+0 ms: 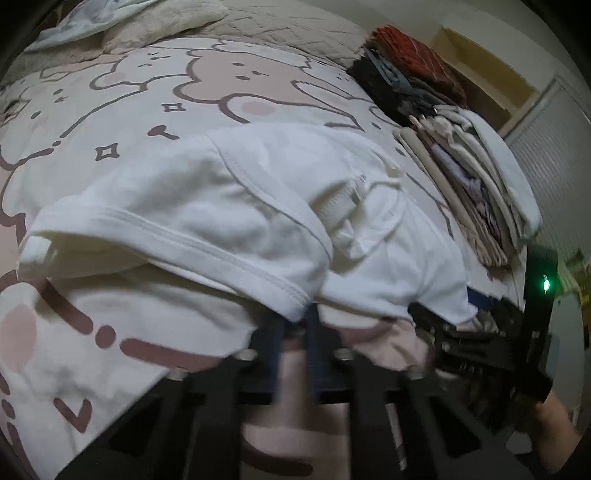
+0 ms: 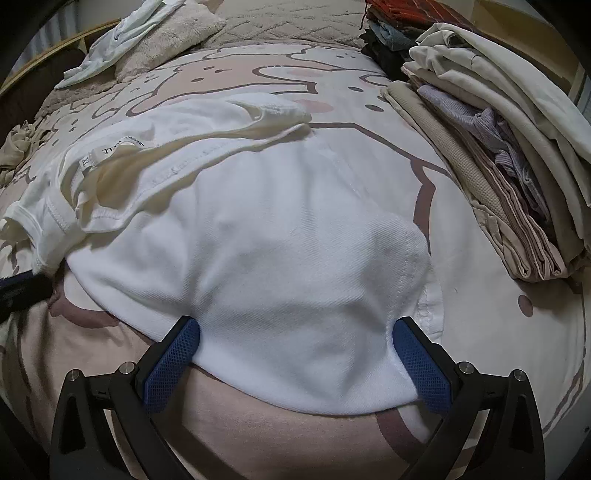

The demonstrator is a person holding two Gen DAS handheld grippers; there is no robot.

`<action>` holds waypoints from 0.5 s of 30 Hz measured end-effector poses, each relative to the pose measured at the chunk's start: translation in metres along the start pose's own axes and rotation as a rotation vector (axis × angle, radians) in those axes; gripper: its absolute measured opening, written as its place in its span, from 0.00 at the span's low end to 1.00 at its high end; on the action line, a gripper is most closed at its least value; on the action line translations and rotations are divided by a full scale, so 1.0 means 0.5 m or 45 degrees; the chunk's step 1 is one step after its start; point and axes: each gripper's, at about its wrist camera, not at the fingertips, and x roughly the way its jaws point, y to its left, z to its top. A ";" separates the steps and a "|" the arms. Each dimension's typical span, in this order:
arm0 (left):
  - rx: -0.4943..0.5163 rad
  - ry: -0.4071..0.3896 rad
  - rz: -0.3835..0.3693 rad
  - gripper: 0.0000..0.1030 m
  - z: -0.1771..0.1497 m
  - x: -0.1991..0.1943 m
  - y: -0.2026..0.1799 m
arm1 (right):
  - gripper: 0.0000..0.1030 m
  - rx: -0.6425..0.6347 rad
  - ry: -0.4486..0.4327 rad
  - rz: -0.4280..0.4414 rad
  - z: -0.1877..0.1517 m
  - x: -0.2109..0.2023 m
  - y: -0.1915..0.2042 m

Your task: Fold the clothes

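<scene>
My right gripper is spread wide, and its two blue pads stand on either side of the near edge of the white shirt. The cloth lies between the pads, but they do not press it; it bulges up a little in the middle.

My left gripper is blurred in its own camera. Its fingers stand close together with only a narrow gap, and the hem of the white shirt hangs just over their tips. I cannot tell if they pinch the cloth or not.

The shirt lies in the middle of the bed, on a bedsheet printed with pink cartoon animals. Its far part is crumpled, with one sleeve turned over and the neck label showing.

To the right of the shirt, near it but not touching, is a pile of folded clothes in beige and pale colours. Behind it stands a second pile in dark and red colours. At the far left, a light blue garment lies on a fluffy pillow.
</scene>
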 end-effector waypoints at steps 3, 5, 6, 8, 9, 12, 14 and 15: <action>-0.034 -0.042 0.017 0.08 0.006 -0.024 0.020 | 1.00 -0.002 -0.003 0.005 0.001 0.000 -0.002; -0.056 -0.070 0.028 0.08 0.010 -0.040 0.034 | 1.00 0.000 -0.010 0.011 0.001 -0.003 -0.002; -0.067 -0.084 0.034 0.08 0.012 -0.048 0.041 | 1.00 -0.001 -0.013 0.016 0.002 -0.007 -0.003; -0.090 -0.113 0.045 0.08 0.016 -0.064 0.054 | 1.00 0.016 -0.034 0.040 0.005 -0.027 -0.010; -0.101 -0.127 0.050 0.08 0.018 -0.072 0.061 | 0.98 0.028 -0.048 0.053 0.006 -0.040 -0.015; -0.135 -0.169 0.067 0.08 0.025 -0.097 0.082 | 0.94 0.059 -0.111 0.073 0.005 -0.085 -0.030; -0.125 -0.181 0.070 0.08 0.025 -0.104 0.082 | 0.87 0.039 -0.175 0.025 0.009 -0.118 -0.036; -0.104 -0.180 0.068 0.08 0.023 -0.103 0.076 | 0.79 0.019 -0.210 -0.008 0.013 -0.134 -0.037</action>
